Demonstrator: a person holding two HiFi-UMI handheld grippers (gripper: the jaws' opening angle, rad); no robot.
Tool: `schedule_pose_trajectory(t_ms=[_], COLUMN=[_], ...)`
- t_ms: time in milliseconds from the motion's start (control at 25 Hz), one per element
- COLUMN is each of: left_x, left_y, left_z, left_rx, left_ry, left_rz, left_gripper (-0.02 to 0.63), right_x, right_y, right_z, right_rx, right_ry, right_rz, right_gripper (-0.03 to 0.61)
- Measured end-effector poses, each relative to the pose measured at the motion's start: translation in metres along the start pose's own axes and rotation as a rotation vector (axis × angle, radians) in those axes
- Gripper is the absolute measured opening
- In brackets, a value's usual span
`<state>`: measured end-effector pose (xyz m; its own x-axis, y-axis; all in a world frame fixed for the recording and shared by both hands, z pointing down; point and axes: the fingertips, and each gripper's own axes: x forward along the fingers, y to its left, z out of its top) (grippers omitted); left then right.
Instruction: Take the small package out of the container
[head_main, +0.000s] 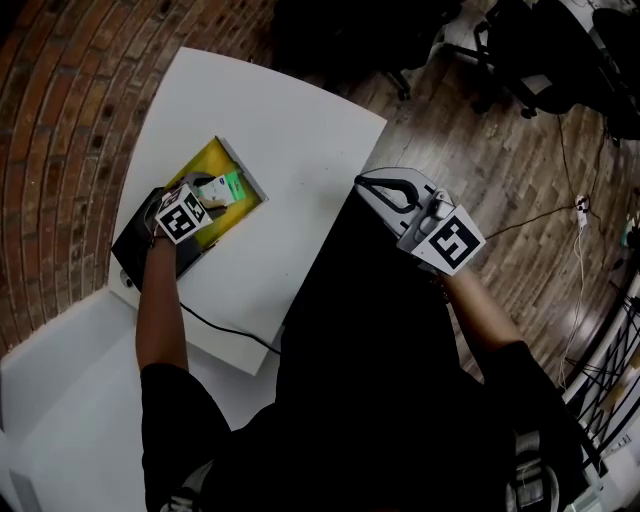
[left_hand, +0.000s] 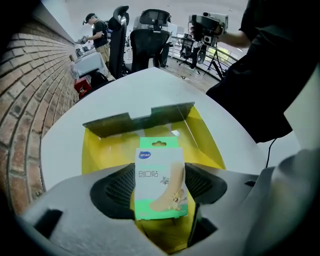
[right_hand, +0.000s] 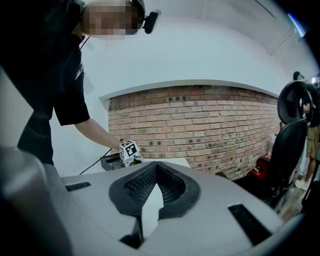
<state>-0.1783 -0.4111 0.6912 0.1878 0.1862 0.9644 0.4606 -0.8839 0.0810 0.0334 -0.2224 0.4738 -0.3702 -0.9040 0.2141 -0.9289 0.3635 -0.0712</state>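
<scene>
Left claw (left_hand: 161, 200) astride small package (left_hand: 159, 170), contact unclear

We find the head view dim and murky, with black corners. Only the white table (head_main: 300, 130) at the left shows bright under even light. Both gripper views bulge and darken toward their edges. In the left gripper view the small package (left_hand: 160, 182) is sharp and free of glare. In the right one the far brick wall (right_hand: 200, 125) bows, softly lit.
</scene>
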Motion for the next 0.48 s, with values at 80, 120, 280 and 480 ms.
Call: schedule_pose_trajectory(t_ms=[80,120,280,480], left_x=[-0.002,-0.004,-0.020,-0.049], left_y=[0.000,-0.001,0.001,0.002], left_z=[0.002,0.003,0.013,0.034], left_rx=[0.003,0.000,-0.023,-0.041], left_ry=[-0.003,-0.010,-0.064,-0.155], left_rz=[-0.004,-0.002,0.038,0.103], left_gripper=[0.319,0.319,0.318,0.318], right_x=[-0.002,-0.003,-0.006,-0.004], right_y=[-0.001,-0.002,-0.003,0.000], right_z=[0.003,0.006,0.015,0.029], right_rx=[-0.005,-0.007,-0.035,-0.052], right_ry=[-0.003,-0.006,-0.021,-0.036], right_rz=[-0.011,-0.016,-0.021,-0.016], right_gripper=[0.005,0.005,0.005,0.005])
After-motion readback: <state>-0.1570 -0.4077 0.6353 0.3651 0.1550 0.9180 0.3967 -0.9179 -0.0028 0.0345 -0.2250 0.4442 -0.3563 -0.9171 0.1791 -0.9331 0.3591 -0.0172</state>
